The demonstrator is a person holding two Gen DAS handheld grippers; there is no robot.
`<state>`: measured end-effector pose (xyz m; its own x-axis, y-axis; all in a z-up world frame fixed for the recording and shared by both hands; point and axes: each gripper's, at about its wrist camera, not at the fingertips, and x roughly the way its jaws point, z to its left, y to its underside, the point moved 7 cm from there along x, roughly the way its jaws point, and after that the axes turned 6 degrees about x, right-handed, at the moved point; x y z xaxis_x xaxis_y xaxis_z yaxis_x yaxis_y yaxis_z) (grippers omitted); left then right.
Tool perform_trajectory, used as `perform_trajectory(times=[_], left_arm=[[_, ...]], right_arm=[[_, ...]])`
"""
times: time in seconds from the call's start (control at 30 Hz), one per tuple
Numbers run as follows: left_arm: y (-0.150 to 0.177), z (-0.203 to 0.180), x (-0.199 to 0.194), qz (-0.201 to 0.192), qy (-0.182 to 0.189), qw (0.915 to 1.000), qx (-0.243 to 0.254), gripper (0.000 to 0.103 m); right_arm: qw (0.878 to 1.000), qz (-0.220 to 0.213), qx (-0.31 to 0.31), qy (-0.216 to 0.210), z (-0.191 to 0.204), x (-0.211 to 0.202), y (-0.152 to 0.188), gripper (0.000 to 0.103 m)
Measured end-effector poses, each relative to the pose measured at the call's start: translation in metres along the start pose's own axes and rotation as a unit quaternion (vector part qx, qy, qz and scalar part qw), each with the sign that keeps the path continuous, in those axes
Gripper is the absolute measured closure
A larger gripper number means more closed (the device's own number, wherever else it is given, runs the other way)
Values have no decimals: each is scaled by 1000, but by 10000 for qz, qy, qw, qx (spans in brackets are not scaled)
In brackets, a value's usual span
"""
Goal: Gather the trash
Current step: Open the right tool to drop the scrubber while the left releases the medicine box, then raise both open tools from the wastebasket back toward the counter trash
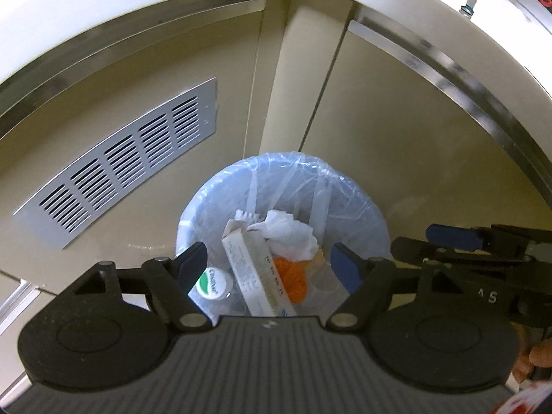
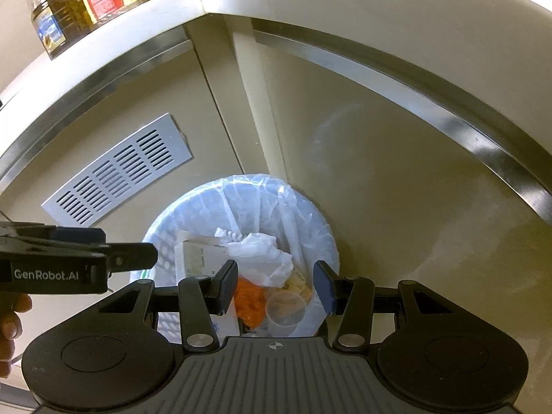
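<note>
Both tools hang over the lined bin (image 1: 283, 207) with nothing held: the left gripper (image 1: 269, 265) has its jaws spread wide above the long white carton (image 1: 255, 272) and green-capped bottle (image 1: 209, 283), while the right gripper (image 2: 276, 286), just beside it, is parted above the orange scrap (image 2: 250, 298) and clear plastic cup (image 2: 284, 310). Inside that bin, crumpled white tissue (image 1: 289, 238) sits at centre and the thin bag (image 2: 241, 189) drapes over the rim, with the vent grille (image 1: 124, 158) on the cabinet behind-left. My worry: grab the liner carelessly and it could tear or slip, or the close-set grippers could knock together, spilling rubbish
</note>
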<state>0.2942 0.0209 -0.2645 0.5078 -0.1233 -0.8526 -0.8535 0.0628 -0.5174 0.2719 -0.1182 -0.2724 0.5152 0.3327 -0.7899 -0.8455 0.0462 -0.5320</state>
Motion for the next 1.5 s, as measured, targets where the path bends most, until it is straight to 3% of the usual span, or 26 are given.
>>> perform_trajectory(times=[0.43,0.73,1.03,1.5], left_arm=[[2,8,-33,179,-169,9997,-31,28],[-7,10,-68,83,-196,9998,0,28],[-27,7,-105,-301,-76,9995,71,28],[-73,11,-155,-1036,57,9939,379,28]], right_arm=[[9994,138,38,-330,24,-22,-4,54],[9984,207,246,-471,32,-47,-9,54],[9970,33,409,-651,41,-74,-28,54],[9931,-714,630,-678,48,-125,-66,54]])
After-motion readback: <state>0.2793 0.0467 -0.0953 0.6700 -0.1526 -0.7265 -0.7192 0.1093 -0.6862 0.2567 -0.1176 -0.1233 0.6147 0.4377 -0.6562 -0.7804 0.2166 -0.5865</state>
